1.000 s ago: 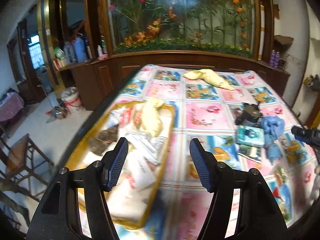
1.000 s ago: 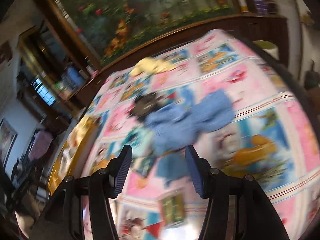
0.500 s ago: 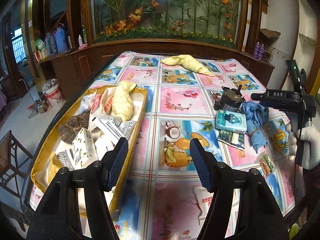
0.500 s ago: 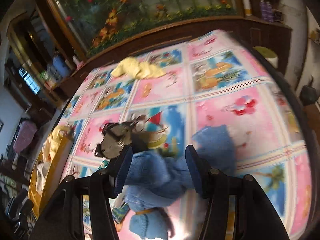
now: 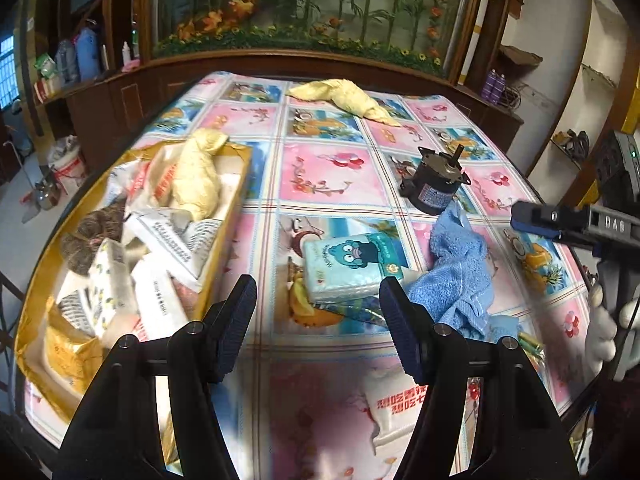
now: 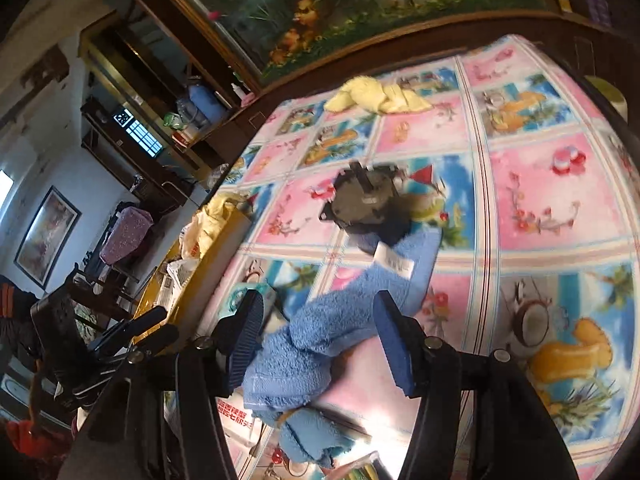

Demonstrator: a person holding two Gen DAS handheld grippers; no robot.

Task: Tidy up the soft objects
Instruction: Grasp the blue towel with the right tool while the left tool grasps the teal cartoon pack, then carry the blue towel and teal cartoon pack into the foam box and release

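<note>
A blue towel (image 5: 456,272) lies crumpled on the patterned tablecloth beside a teal tissue pack (image 5: 344,266). My left gripper (image 5: 316,328) is open and empty, hovering just before the tissue pack. My right gripper (image 6: 320,336) is open, its jaws on either side of the blue towel (image 6: 348,320) and low over it; it shows at the right edge of the left wrist view (image 5: 532,218). A yellow box (image 5: 224,240) at the left holds tissue packs and a yellow cloth (image 5: 196,176). Another yellow cloth (image 5: 348,96) lies at the far end.
A black motor (image 5: 434,188) stands just beyond the towel, also in the right wrist view (image 6: 368,204). A white packet (image 5: 396,408) lies near the front edge. A wooden cabinet with an aquarium (image 5: 304,0) backs the table. The table edge (image 5: 560,412) curves at the right.
My left gripper has swung right from the box to the tissue pack. My right gripper has come down closer, so the blue towel now lies between its jaws.
</note>
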